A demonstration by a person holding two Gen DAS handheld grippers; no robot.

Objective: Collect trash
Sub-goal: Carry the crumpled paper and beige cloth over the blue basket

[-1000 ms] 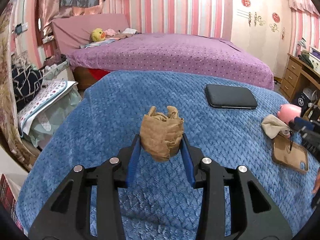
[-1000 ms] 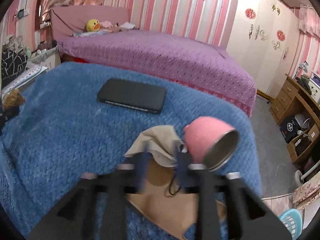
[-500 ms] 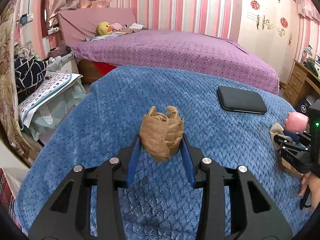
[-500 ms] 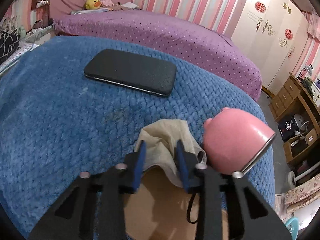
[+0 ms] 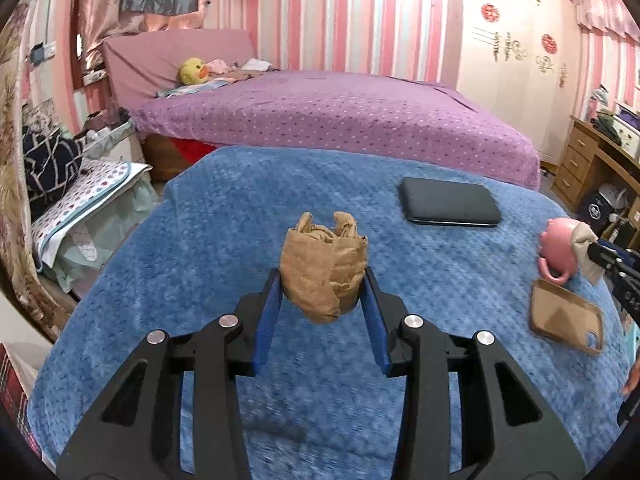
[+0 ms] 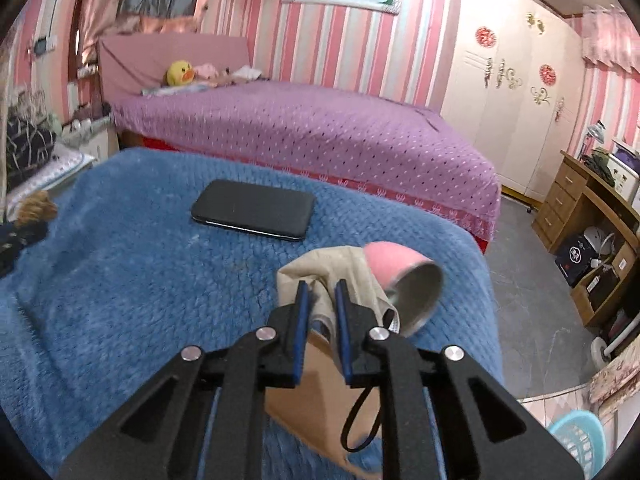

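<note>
My left gripper (image 5: pixel 323 280) is shut on a crumpled brown paper ball (image 5: pixel 325 266) and holds it above the blue blanket (image 5: pixel 224 240). My right gripper (image 6: pixel 320 286) is shut on a crumpled beige tissue (image 6: pixel 340 270) and holds it lifted beside the pink cup (image 6: pixel 404 280). In the left wrist view the right gripper's fingers (image 5: pixel 604 252) hold the tissue (image 5: pixel 582 242) at the far right. In the right wrist view the paper ball (image 6: pixel 38 206) shows at the far left.
A black phone (image 5: pixel 450 202) lies on the blanket at the back right. The pink cup (image 5: pixel 558 246) lies tipped on its side. A brown phone case (image 5: pixel 566 318) lies near it. A purple bed (image 5: pixel 332 120) stands behind. A light blue basket (image 6: pixel 578 444) stands on the floor.
My right gripper closed on the beige tissue and lifted it off the blanket beside the pink cup. My left gripper kept its hold on the paper ball and shifted slightly.
</note>
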